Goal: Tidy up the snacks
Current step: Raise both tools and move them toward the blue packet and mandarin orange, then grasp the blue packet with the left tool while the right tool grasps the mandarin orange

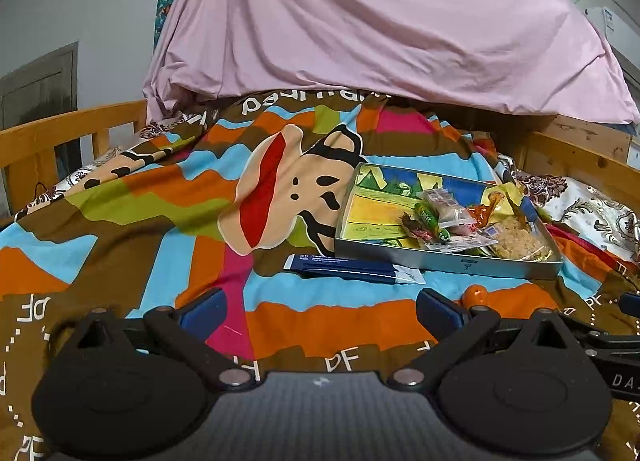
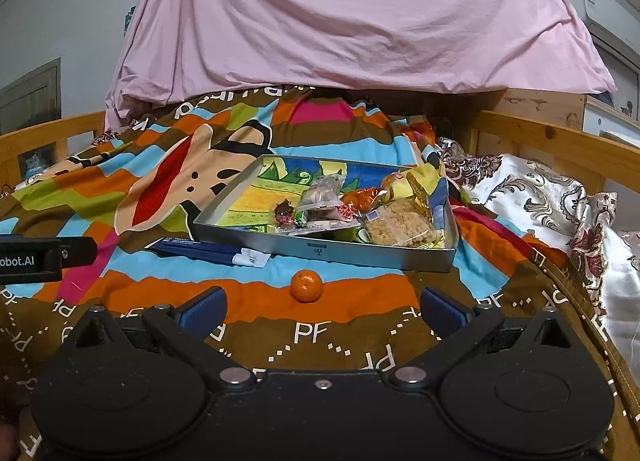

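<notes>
A shallow metal tin [image 1: 440, 261] [image 2: 320, 251] lies on the bright bedspread with several wrapped snacks piled in its right half, among them a clear pack of rice crisps [image 1: 518, 239] [image 2: 400, 226]. A dark blue flat packet [image 1: 352, 268] [image 2: 208, 251] lies on the spread against the tin's near left side. A small orange [image 2: 306, 285] [image 1: 475, 295] sits just in front of the tin. My left gripper [image 1: 320, 311] is open and holds nothing, short of the blue packet. My right gripper [image 2: 322, 311] is open and holds nothing, with the orange just beyond its fingertips.
A pink sheet [image 1: 380, 21] hangs over the far end of the bed. Wooden bed rails [image 1: 60, 141] [image 2: 552, 137] run along both sides. A floral white cloth [image 2: 540, 197] is bunched to the right of the tin. The left gripper's body [image 2: 32, 259] shows at the right wrist view's left edge.
</notes>
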The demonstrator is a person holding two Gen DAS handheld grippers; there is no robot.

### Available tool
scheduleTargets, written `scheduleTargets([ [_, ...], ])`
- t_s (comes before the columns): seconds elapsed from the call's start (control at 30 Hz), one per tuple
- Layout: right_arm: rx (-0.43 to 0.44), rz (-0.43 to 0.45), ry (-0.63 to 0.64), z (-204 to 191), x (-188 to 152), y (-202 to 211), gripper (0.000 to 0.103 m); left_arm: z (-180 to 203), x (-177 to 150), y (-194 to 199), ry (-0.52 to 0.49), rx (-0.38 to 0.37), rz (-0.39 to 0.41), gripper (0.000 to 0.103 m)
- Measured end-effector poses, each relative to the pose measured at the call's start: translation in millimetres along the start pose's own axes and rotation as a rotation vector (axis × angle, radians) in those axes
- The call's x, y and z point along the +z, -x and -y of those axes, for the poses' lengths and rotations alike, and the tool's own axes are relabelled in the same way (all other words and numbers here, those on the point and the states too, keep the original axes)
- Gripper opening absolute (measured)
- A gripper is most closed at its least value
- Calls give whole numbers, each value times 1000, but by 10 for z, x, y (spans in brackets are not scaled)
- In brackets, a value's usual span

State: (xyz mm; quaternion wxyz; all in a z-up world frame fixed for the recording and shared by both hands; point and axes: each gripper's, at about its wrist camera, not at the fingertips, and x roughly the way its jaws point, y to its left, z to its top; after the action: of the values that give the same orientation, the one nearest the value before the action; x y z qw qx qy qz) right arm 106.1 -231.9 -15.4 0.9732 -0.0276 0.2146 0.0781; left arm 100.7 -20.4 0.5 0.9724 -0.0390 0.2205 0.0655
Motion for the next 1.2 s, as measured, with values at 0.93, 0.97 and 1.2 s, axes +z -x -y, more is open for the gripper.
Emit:
scheduleTargets([
  [0.93, 143, 6, 248, -25, 40, -847, 102, 182, 112, -547, -10, 82, 6, 103],
  [0.97, 150, 2, 232, -3, 33, -872, 102, 176, 112, -572, -4, 57, 30, 103],
  [1.2, 183, -34, 215, -2, 5, -1145, 102, 295, 310, -964, -127, -67, 25, 103],
])
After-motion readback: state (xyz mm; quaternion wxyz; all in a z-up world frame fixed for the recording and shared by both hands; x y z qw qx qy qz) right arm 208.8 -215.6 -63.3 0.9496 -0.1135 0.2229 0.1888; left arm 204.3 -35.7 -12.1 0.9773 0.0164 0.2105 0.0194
